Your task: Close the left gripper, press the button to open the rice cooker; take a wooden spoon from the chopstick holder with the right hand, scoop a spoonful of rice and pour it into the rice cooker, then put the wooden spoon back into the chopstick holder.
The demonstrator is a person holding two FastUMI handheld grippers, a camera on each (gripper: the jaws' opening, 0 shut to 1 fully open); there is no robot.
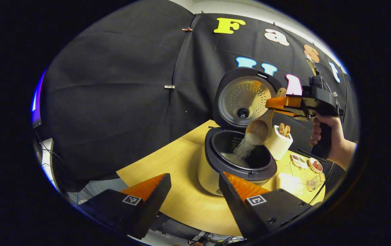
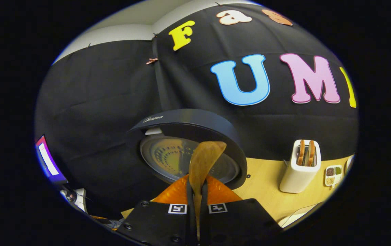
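Cooker (image 1: 212, 171): in the left gripper view we see it right of centre on the counter (image 1: 181, 198), lid (image 1: 245, 97) standing open and upright behind the pot (image 1: 246, 153).
Spoon (image 1: 258, 130): we find it above the pot's right rim, bowl tilted down, handle running up to the right into the right hand-held gripper (image 1: 274, 104).
Rice (image 1: 243, 148): a pale stream falls from the spoon bowl into the pot; this view alone gives us that.
Right hand-held gripper, own view (image 2: 197, 191): its fingers are clamped on the spoon (image 2: 204, 160), which rises between them at bottom centre, against the lid (image 2: 188, 160).
Hand (image 1: 332, 138): at the right edge of the left gripper view, gripping the right tool's handle.
Holder (image 1: 279, 141): white, just right of the cooker, with wooden ends sticking out; in the right gripper view we see it at lower right (image 2: 299, 171), standing on the counter (image 2: 267, 184).
Left hand-held gripper (image 1: 195, 186): at the bottom of its own view, fingers apart, nothing between them, near the cooker.
Tray (image 1: 299, 160): small, with compartments, right of the holder.
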